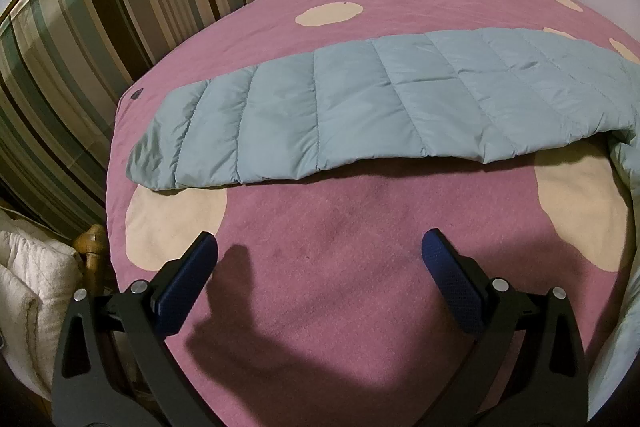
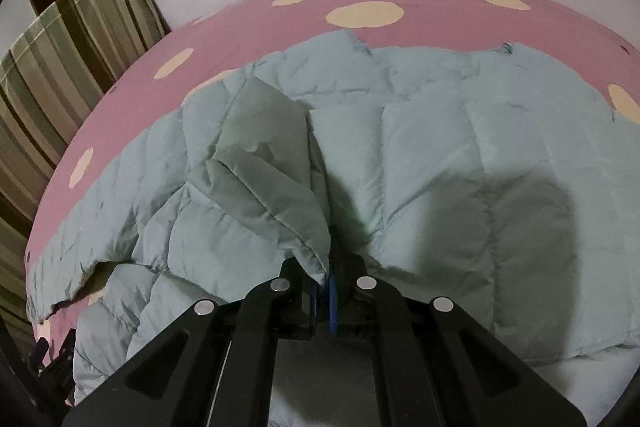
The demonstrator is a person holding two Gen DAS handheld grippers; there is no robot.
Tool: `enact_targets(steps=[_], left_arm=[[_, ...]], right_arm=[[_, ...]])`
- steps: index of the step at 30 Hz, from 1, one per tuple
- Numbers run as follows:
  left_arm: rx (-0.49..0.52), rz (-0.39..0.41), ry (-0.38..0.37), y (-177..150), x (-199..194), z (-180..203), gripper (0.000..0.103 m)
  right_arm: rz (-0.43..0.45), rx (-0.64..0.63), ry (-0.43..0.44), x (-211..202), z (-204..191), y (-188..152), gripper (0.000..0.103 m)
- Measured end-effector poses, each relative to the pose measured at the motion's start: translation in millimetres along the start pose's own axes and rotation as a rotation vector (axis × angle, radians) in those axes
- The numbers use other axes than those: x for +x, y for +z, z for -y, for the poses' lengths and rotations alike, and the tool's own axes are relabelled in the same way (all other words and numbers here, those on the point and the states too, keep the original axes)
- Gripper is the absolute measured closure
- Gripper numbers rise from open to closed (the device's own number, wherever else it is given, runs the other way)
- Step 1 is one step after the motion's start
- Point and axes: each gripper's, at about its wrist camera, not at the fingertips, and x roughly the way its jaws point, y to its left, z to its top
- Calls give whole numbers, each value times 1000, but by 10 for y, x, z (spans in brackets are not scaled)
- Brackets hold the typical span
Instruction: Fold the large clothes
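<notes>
- We see the bed [image 1: 360,7] under a pink cover with cream spots; past its far edge stands a plain pale wall, and striped cushions [image 1: 100,27] line its left edge.
- Our pale blue quilted jacket [image 2: 440,155] lies spread over the bed; in the left wrist view one sleeve stretches across the bed, with open pink cover between it and the near edge.
- Beside the bed's left near corner we see a folded white blanket [image 1: 36,287].
- Our left tongs [image 1: 320,259] hover over that bare cover, pads wide apart, nothing between them.
- Our right tongs [image 2: 326,291] are clamped together on a raised fold of the jacket's edge, above the rest of the jacket.
</notes>
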Motion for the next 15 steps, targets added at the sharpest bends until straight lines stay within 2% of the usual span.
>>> enact_targets(steps=[6, 7, 9, 10, 11, 15], left_arm=[[-2, -1, -3, 3, -6, 12, 2], [-2, -1, -3, 3, -4, 5, 2], [-1, -1, -1, 4, 0, -6, 2], [0, 0, -1, 4, -4, 2, 2], [0, 0, 0, 4, -4, 5, 2], [-1, -1, -2, 3, 3, -5, 2]], right_arm=[[-13, -7, 1, 36, -57, -12, 96], [-14, -5, 13, 19, -56, -15, 91], [-26, 4, 67, -47, -53, -26, 76], [-33, 10, 103, -100, -51, -36, 65], [-35, 13, 150, -194, -56, -47, 59], [29, -12, 234, -648, -6, -97, 58]])
